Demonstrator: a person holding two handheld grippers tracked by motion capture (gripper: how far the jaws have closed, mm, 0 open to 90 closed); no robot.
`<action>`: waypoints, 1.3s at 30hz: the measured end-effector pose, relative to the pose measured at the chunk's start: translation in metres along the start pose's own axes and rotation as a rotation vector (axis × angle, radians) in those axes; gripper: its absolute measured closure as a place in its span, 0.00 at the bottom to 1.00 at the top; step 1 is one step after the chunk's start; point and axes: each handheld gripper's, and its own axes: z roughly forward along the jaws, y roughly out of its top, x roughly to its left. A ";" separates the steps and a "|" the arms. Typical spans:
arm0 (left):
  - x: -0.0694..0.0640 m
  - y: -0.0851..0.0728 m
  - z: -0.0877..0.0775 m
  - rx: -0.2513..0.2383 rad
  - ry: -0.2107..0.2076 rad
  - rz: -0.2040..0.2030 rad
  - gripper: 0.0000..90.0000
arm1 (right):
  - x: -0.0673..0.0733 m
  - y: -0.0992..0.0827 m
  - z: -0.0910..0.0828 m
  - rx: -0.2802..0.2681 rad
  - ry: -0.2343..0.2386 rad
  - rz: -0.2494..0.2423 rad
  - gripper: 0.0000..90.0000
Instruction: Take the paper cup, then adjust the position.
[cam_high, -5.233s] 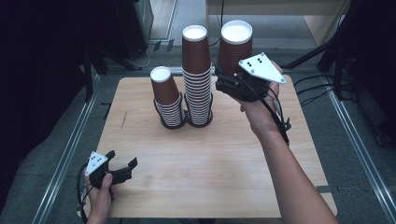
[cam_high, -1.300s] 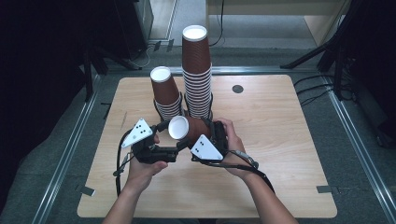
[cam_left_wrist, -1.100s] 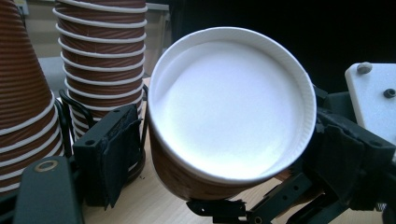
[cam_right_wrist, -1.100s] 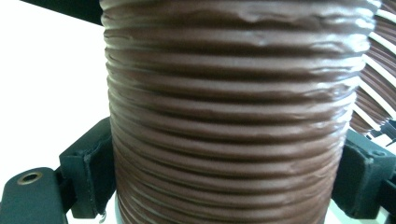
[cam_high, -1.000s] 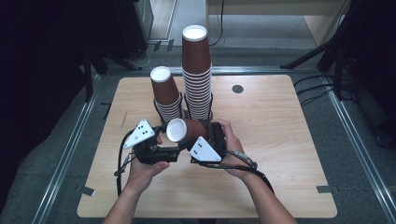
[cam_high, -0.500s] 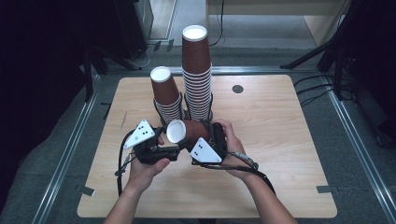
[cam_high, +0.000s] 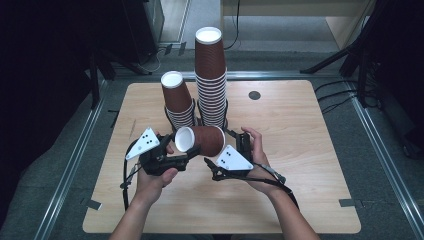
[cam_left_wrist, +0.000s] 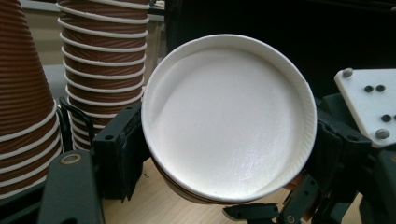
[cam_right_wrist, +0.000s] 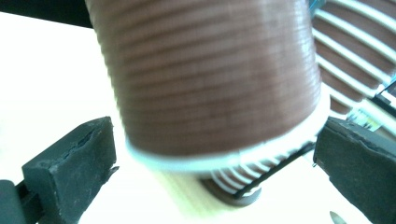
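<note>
A brown ribbed paper cup (cam_high: 205, 141) hangs on its side above the table's middle, white base (cam_left_wrist: 229, 116) turned toward my left gripper. My right gripper (cam_high: 225, 150) is shut on it, with its black fingers (cam_left_wrist: 119, 154) pressed to both sides of the cup (cam_right_wrist: 210, 79) near the mouth rim. My left gripper (cam_high: 189, 156) reaches in from the left. Its jaws have just been closing and now pinch the lower edge of the cup's white end. Both hands hold their grippers close together.
Two upside-down stacks of the same cups stand behind: a tall stack (cam_high: 211, 80) and a shorter leaning stack (cam_high: 177, 102). The wooden table (cam_high: 300, 150) has bare room to the right and front. A small dark disc (cam_high: 254, 95) lies at the back.
Five seconds ago the right gripper held the cup high at the back right and the left rested at the front left. Since one second ago the left jaws have shut at the cup's white end.
</note>
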 end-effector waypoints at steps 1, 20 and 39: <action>0.000 0.000 0.000 -0.001 0.001 -0.002 0.26 | 0.000 -0.003 -0.001 0.003 -0.001 0.015 0.00; 0.008 -0.007 0.001 -0.054 0.045 -0.016 0.26 | 0.015 -0.032 -0.016 0.036 -0.014 0.285 0.00; 0.012 -0.013 0.005 -0.086 0.079 -0.002 0.26 | 0.029 -0.029 -0.023 -0.102 -0.152 0.931 0.00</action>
